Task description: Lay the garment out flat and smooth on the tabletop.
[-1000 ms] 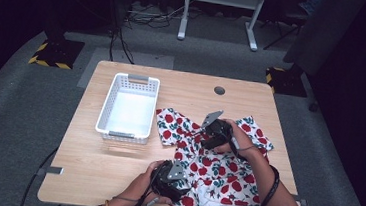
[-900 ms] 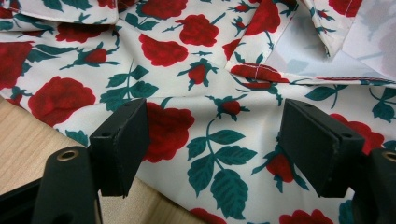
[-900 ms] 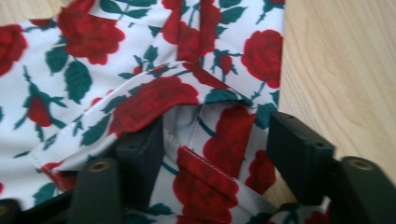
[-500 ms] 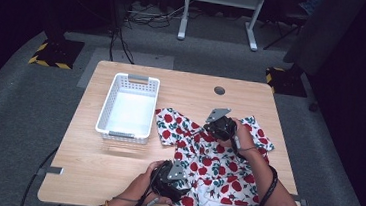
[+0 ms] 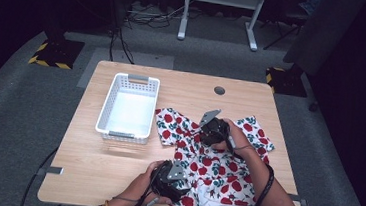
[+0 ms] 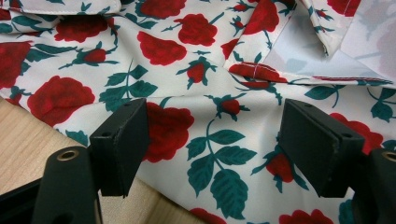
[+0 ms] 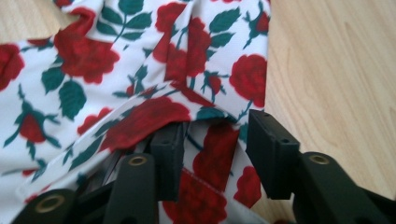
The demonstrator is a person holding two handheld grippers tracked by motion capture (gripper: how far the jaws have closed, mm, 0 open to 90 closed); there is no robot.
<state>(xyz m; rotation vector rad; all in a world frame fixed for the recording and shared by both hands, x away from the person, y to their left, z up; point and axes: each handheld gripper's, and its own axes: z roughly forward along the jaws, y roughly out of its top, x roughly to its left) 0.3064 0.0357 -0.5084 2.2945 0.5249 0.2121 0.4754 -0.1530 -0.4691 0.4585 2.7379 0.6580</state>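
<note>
A white cloth printed with red roses and green leaves (image 5: 225, 174) lies rumpled on the right half of the wooden table (image 5: 90, 170) and hangs over its front edge. My left gripper (image 5: 170, 179) rests at the cloth's near left edge; in the left gripper view it (image 6: 212, 135) stands wide open, its jaws straddling flat cloth (image 6: 196, 74). My right gripper (image 5: 210, 131) sits on the cloth's far part. Its jaws (image 7: 215, 135) are partly apart, with a fold of cloth (image 7: 140, 116) draped over the left jaw and more cloth between them.
A white slotted plastic basket (image 5: 123, 135), with nothing inside, stands on the table's left half, just left of the cloth. A round cable hole (image 5: 219, 90) is near the table's far edge. Bare wood (image 7: 336, 70) lies beside the cloth's edge.
The right gripper has shifted slightly over the far part of the cloth, first right and then back. The left gripper and the basket stay where they were.
</note>
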